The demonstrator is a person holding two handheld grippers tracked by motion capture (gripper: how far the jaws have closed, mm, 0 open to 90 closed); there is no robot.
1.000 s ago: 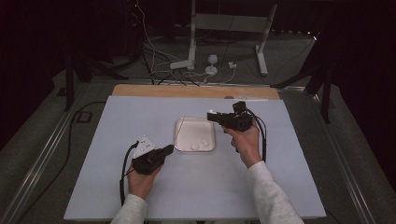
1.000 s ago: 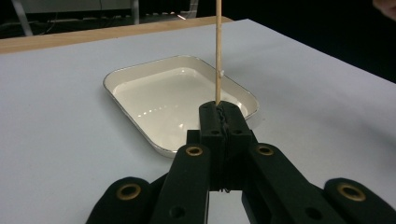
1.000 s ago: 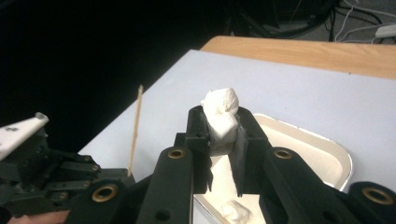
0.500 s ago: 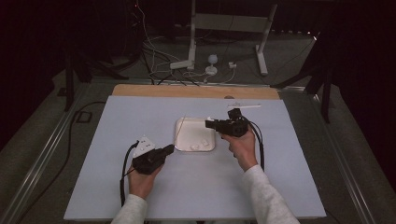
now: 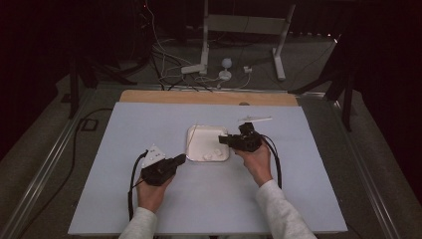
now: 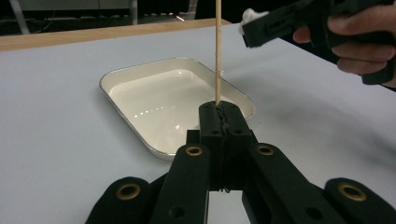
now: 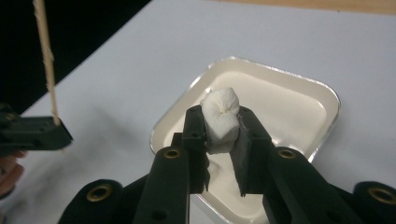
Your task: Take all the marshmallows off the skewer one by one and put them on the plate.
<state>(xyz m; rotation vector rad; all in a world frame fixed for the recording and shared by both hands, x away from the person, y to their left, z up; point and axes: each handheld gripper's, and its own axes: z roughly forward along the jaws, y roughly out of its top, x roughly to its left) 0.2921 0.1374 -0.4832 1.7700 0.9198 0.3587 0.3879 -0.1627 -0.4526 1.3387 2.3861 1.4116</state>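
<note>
The left gripper [image 6: 218, 114] clamps an upright skewer [image 6: 217, 46]. The right gripper [image 7: 223, 122] pinches a marshmallow [image 7: 221, 116] over the tray [image 5: 191, 149]. Squeezed harder, the marshmallow could likely tear or miss the skewer's tip.

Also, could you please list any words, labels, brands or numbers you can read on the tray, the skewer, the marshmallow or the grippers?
None: no readable text stands anywhere.
The white tray is plain.
The wooden skewer clamped in the left gripper bears no marking.
The marshmallow pinched in the right gripper is bare.
The black jaws of both grippers show screws and brass rings, no lettering.
</note>
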